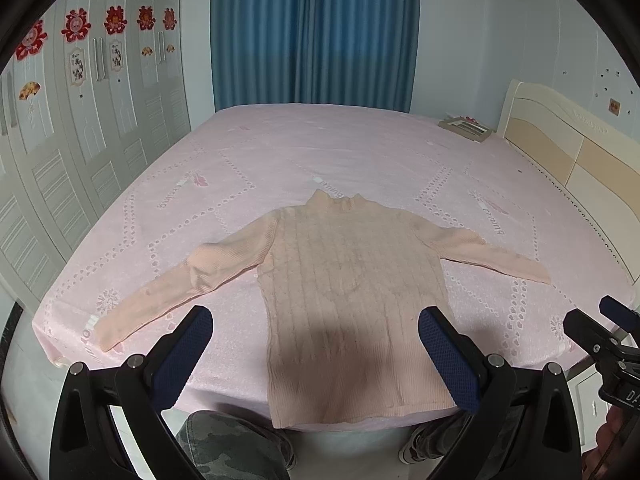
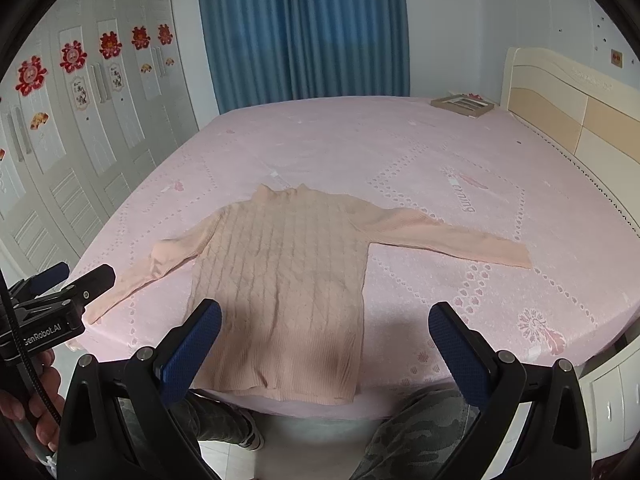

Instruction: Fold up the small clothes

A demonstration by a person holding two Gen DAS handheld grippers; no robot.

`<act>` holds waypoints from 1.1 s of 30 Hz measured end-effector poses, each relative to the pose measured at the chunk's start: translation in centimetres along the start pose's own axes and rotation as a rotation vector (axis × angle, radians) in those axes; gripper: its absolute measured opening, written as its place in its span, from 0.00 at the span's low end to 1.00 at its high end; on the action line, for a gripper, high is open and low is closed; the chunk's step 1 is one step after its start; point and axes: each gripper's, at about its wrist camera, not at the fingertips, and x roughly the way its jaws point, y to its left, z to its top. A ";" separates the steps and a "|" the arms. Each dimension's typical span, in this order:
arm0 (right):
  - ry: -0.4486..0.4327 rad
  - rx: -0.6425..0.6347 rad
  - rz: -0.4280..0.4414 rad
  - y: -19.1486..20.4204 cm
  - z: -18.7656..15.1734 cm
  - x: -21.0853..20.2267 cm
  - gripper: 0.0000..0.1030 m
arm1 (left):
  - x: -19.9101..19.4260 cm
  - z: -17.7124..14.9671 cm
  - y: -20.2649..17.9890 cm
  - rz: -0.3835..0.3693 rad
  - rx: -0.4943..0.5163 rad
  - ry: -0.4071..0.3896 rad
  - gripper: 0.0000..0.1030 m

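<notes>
A small pink cable-knit sweater [image 1: 344,288] lies flat on the pink bed, collar away from me, hem at the near edge, both sleeves spread out. It also shows in the right wrist view [image 2: 284,280]. My left gripper [image 1: 316,324] is open and empty, held above the sweater's lower part. My right gripper [image 2: 325,320] is open and empty, above the hem's right side. The right gripper also shows at the right edge of the left wrist view [image 1: 600,320], and the left gripper at the left edge of the right wrist view [image 2: 76,280].
The bed [image 1: 320,152] has a pink patterned sheet. A cream headboard [image 1: 568,148] stands at the right, a white wardrobe [image 1: 80,140] at the left, a blue curtain [image 1: 312,32] behind. A framed item [image 1: 466,128] lies at the bed's far right corner. My camouflage-trousered legs [image 1: 232,444] are below.
</notes>
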 end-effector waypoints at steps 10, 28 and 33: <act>-0.005 -0.006 0.007 0.2 0.1 0.1 0.99 | 0.7 0.1 0.1 -0.010 -0.016 0.002 1.00; 0.028 -0.007 0.050 0.0 0.7 2.6 0.99 | 1.1 0.1 0.5 0.001 0.008 0.054 1.00; 0.018 -0.005 0.055 -0.2 1.0 2.8 0.99 | 1.3 0.1 1.1 0.010 0.014 0.048 1.00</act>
